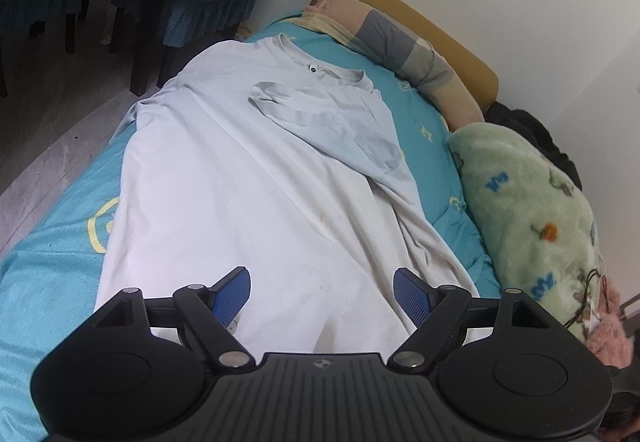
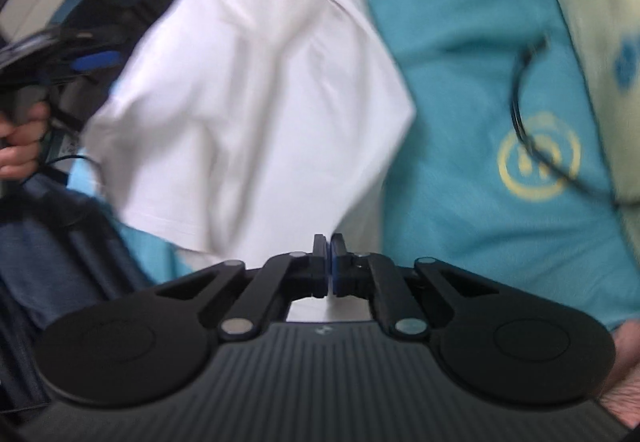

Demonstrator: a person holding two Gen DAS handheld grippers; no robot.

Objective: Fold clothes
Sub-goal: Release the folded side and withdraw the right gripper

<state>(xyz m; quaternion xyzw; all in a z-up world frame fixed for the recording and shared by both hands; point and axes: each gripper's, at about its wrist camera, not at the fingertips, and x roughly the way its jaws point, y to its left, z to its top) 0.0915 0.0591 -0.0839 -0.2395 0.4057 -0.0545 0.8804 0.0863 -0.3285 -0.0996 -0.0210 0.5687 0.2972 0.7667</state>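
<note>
Left claw (image 1: 322,288) wide apart over the white shirt (image 1: 248,178).
Right claw (image 2: 330,262) is pinched together on the shirt's edge, lifting it. Most of the shirt lies on the blue bed (image 1: 44,274).

Home bedroom: bed (image 1: 48,266) with teal sheet, pillow (image 1: 404,46), fleece blanket (image 1: 528,210).

Shirt (image 1: 248,178) covers mid-bed; bare bed (image 1: 48,274) strip open on its left, down to the floor. Right side tight: narrow bare strip, then green blanket (image 1: 528,210) and pillow (image 1: 404,42) along the wall. Chair (image 1: 160,6) legs stand off the far left corner. Cable (image 2: 520,114) loops over the bed beside the blanket.
</note>
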